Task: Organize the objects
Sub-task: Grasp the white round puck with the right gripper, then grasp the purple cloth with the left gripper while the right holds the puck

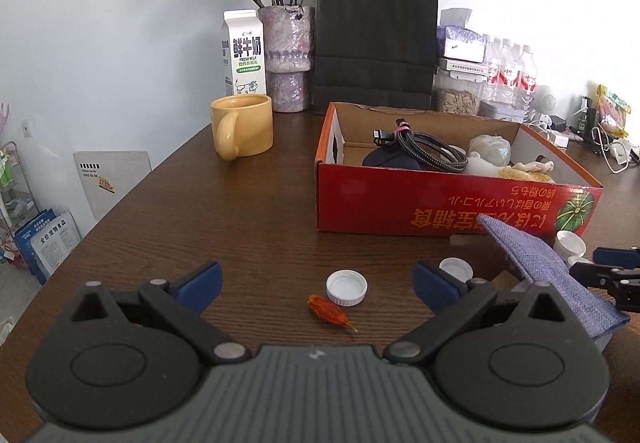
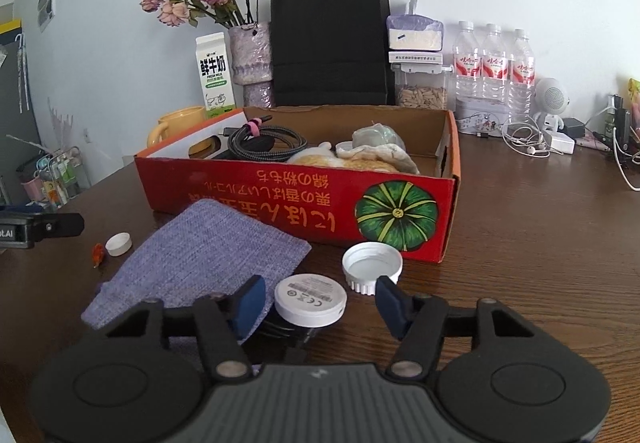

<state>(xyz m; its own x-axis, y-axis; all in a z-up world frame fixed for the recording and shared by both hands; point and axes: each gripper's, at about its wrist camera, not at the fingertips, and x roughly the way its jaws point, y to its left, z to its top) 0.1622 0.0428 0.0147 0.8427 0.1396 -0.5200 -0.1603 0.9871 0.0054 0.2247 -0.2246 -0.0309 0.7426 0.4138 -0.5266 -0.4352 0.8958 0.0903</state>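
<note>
1. The left gripper [image 1: 318,285] hovers low over the dark brown wooden desk [image 1: 200,211], its blue-padded tongs spread wide apart and holding nothing.
2. Between those tongs lie a small white plastic bottle cap [image 1: 346,287] and, just beside it, a dried orange flower bud [image 1: 328,313].
3. The right gripper [image 2: 320,303] also has its tongs apart; a round white puck-shaped device with a printed label [image 2: 310,301] sits between them, and I cannot tell whether the left pad touches it.
4. A lilac knitted cloth pouch [image 2: 204,255] lies partly under that device, its far edge against the red cardboard box with a green pumpkin print [image 2: 320,209].
5. A larger white ribbed screw lid [image 2: 372,267] rests open side up, just in front of the box.
6. Inside the box are a coiled grey braided cable [image 2: 266,143] and pale crumpled cloth [image 2: 380,157].
7. A yellow ceramic mug [image 1: 242,127] stands toward the desk's far left edge.
</note>
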